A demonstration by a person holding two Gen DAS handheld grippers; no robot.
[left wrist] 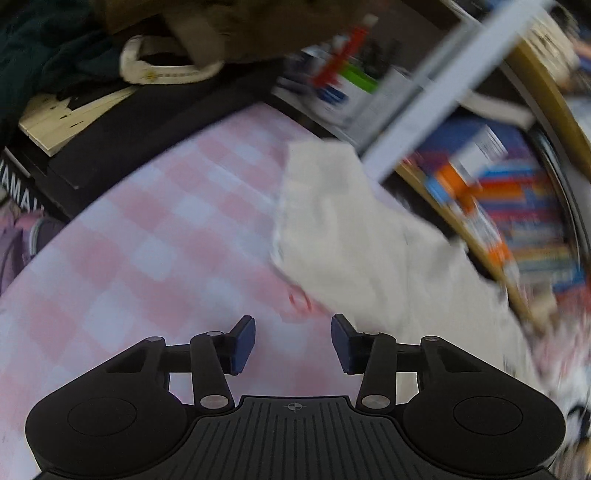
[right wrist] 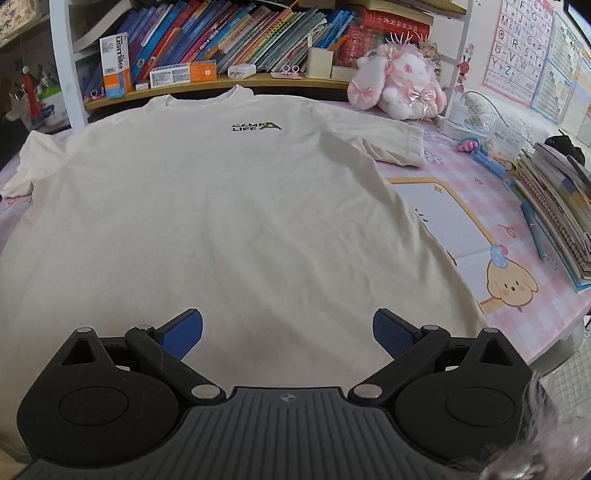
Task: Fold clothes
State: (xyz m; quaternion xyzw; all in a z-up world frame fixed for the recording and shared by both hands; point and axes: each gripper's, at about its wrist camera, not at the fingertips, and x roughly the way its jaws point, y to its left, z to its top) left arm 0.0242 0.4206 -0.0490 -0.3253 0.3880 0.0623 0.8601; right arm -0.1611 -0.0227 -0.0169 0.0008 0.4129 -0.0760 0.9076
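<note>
left gripper (left wrist: 293, 341) half-open, empty | right gripper (right wrist: 288, 334) wide, empty | risk: sloppy grab bunches the flat t-shirt (right wrist: 221, 206)

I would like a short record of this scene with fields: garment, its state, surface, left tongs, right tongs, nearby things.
garment: cream T-shirt with a small chest print
state: spread flat, unfolded, both sleeves out
surface: pink checked table cover
left tongs: open, nothing between the pads, beside the shirt's sleeve
right tongs: open, over the shirt's lower part, gripping nothing
nearby: plush rabbit, bookshelf, stack of notebooks
</note>
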